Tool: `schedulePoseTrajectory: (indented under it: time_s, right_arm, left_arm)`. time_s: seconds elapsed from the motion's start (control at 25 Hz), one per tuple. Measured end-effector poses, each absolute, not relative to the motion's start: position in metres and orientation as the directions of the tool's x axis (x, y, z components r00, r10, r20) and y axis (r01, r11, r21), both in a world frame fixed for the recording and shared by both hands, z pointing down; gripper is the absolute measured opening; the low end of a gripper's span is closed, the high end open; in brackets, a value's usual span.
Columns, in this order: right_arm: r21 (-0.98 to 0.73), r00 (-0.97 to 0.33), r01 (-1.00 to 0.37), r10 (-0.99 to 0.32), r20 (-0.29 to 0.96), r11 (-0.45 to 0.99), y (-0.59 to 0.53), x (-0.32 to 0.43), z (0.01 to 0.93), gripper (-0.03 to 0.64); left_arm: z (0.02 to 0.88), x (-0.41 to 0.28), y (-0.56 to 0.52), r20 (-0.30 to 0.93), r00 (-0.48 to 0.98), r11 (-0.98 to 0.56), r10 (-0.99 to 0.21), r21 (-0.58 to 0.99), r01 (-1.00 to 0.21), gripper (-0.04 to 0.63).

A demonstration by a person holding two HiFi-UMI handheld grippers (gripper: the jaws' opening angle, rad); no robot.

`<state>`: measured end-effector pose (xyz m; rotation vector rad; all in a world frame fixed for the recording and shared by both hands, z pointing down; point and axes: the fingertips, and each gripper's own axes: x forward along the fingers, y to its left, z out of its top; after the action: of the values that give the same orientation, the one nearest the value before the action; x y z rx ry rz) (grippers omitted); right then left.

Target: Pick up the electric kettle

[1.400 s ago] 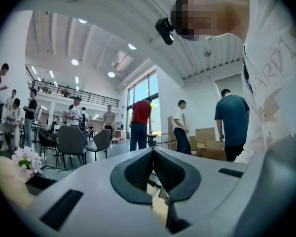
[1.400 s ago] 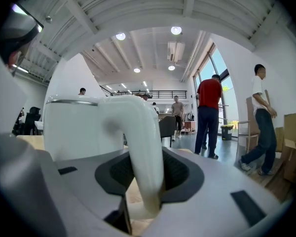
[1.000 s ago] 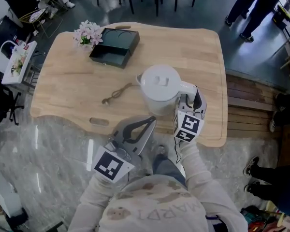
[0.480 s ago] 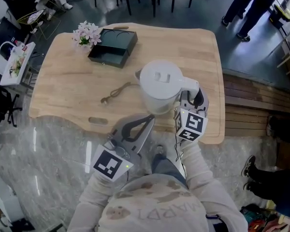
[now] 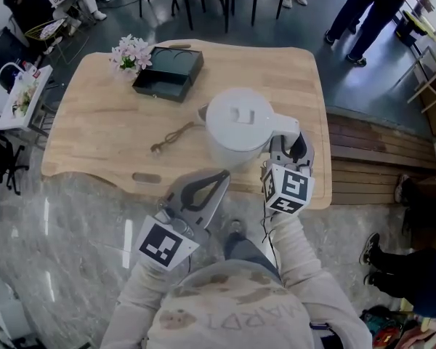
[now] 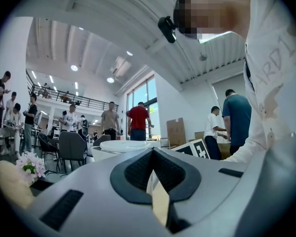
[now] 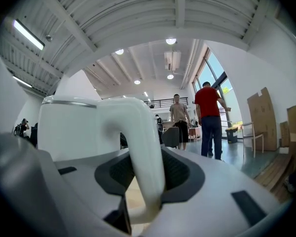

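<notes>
The white electric kettle [image 5: 238, 126] with its round lid hangs over the near side of the wooden table [image 5: 94, 122], lifted off the wood. My right gripper [image 5: 288, 145] is shut on the kettle's handle [image 5: 283, 126] from the right. In the right gripper view the curved handle [image 7: 138, 147] runs down between the jaws, with the kettle body [image 7: 69, 127] to its left. My left gripper [image 5: 221, 177] floats near the table's front edge, just left of and below the kettle, shut with nothing in it. The kettle's lid [image 6: 123, 147] shows just beyond the left gripper [image 6: 152, 154].
A black open box [image 5: 168, 73] and a bunch of pale flowers [image 5: 132, 51] sit at the table's far left. A short cord [image 5: 173, 137] lies left of the kettle. Chairs stand beyond the table, people stand at the far right, and wooden decking [image 5: 370, 151] lies to the right.
The right gripper has risen with the kettle, which now looks larger and sits higher. The left gripper has moved a little forward toward the table edge.
</notes>
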<state>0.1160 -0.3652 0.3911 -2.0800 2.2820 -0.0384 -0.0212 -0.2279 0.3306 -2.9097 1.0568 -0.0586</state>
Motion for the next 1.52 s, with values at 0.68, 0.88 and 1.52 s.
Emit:
schedulePoseTrajectory:
  time_s: [0.68,0.88,1.52]
  right_arm:
    - [-0.034,-0.102,-0.994,-0.993,-0.064,0.105,-0.242,0.092,0.354,0.133]
    - [-0.040,-0.100,-0.994,-0.992,-0.073,0.103,-0.195,0.088,0.351,0.133]
    - [-0.041,-0.077,-0.996,-0.993,-0.087,0.080,-0.071,0.084,0.342,0.133]
  left_arm:
    - [0.314,-0.045,-0.119,-0.036,0.769,-0.764,-0.638,-0.096,-0.638,0.011]
    - [0.310,-0.052,-0.077,-0.057,0.769,-0.763,-0.637,-0.099,-0.639,0.011]
    - [0.295,-0.101,0.007,-0.138,0.718,-0.704,-0.682,-0.143,-0.696,0.011]
